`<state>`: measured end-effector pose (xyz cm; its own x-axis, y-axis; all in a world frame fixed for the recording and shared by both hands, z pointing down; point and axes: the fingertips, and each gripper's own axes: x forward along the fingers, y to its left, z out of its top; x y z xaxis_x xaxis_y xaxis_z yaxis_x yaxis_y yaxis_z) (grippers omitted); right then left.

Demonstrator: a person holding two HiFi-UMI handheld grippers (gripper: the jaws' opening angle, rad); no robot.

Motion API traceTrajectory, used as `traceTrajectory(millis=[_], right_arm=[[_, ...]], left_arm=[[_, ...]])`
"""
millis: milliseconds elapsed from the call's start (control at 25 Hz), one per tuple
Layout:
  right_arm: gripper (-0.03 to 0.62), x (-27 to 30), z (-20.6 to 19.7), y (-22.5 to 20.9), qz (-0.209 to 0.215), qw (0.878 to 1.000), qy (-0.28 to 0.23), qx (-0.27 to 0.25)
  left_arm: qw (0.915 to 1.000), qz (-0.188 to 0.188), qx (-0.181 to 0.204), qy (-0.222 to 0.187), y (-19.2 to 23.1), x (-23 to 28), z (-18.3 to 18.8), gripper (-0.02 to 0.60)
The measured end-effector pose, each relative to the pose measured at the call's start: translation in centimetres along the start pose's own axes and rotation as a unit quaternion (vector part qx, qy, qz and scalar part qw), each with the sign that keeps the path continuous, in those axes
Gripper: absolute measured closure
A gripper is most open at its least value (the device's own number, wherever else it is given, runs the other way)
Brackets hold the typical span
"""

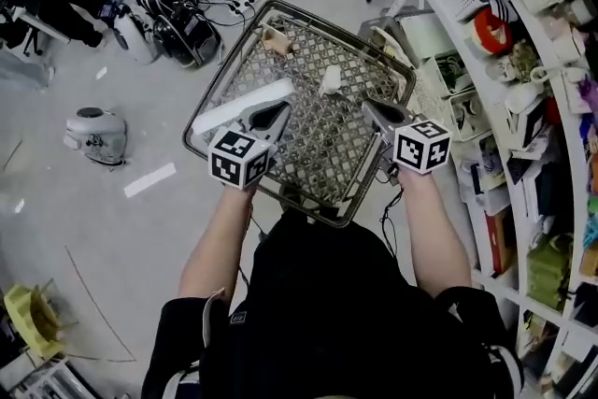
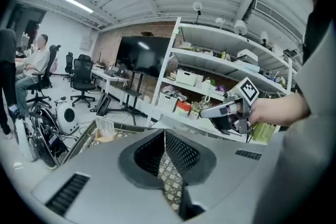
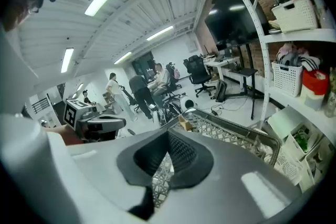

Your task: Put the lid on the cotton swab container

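Head view: both grippers hang over a wire-mesh tabletop (image 1: 224, 75), each held in a bare hand. The left gripper (image 1: 277, 113) is over the near-left part of the mesh and the right gripper (image 1: 375, 111) is over the near-right part. They are well apart, and both point away from the person. A small tan container (image 1: 276, 40) sits near the far-left rim, beyond the left fingers and clear of them. A small white piece, apparently the lid (image 1: 331, 79), lies on the mesh between the two sets of fingers and a little ahead of them, touching neither. It is too small here to be sure which piece is which.

Left gripper view: the fingers (image 2: 181, 152) meet at their tips with nothing between them. Only mesh shows through the narrow slit behind the tips. The container (image 2: 105, 132) stands ahead and to the left, well away from the tips. The right gripper (image 2: 207, 112) and its hand show to the right, in front of a shelf (image 2: 210, 68).

Right gripper view: these fingers (image 3: 184, 155) are also pressed together at the tips and hold nothing, with mesh showing through the slit. The container (image 3: 183, 123) sits on the far part of the tabletop, beyond the tips. The left gripper (image 3: 118, 122) shows at the left.
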<state>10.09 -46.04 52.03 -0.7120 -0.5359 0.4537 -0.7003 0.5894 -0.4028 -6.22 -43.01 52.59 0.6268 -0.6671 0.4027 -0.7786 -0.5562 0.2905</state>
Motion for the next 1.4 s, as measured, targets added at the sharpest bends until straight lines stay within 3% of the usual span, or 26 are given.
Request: traceTrajectory(millis=[320,600,800,1040,1400], right_arm=[[0.585,-5.8,5.8,2.2,0.058,0.993,-0.091,-0.045],[0.585,-11.6,9.5,3.1,0.094,0.98,-0.159,-0.074],[0.585,-13.7,11.3,4.0,0.105,0.972,-0.196,-0.079],[0.585,-14.0,14.0,5.7,0.103,0.961,-0.236,-0.097],[0.585,-11.1,17.5,8.5,0.088,0.951,-0.276,-0.108]], left_arm=[[0.9976,0.041,0.046,-0.031,-4.1,-2.4,5.6,0.572],[0.9919,0.065,0.048,-0.098,-8.6,-5.1,10.6,0.572],[0.9876,0.074,0.066,-0.122,-10.1,-6.7,13.1,0.572],[0.9815,0.086,0.084,-0.149,-8.0,-8.8,15.3,0.572],[0.9774,0.102,0.108,-0.15,-2.8,-11.8,17.3,0.572]])
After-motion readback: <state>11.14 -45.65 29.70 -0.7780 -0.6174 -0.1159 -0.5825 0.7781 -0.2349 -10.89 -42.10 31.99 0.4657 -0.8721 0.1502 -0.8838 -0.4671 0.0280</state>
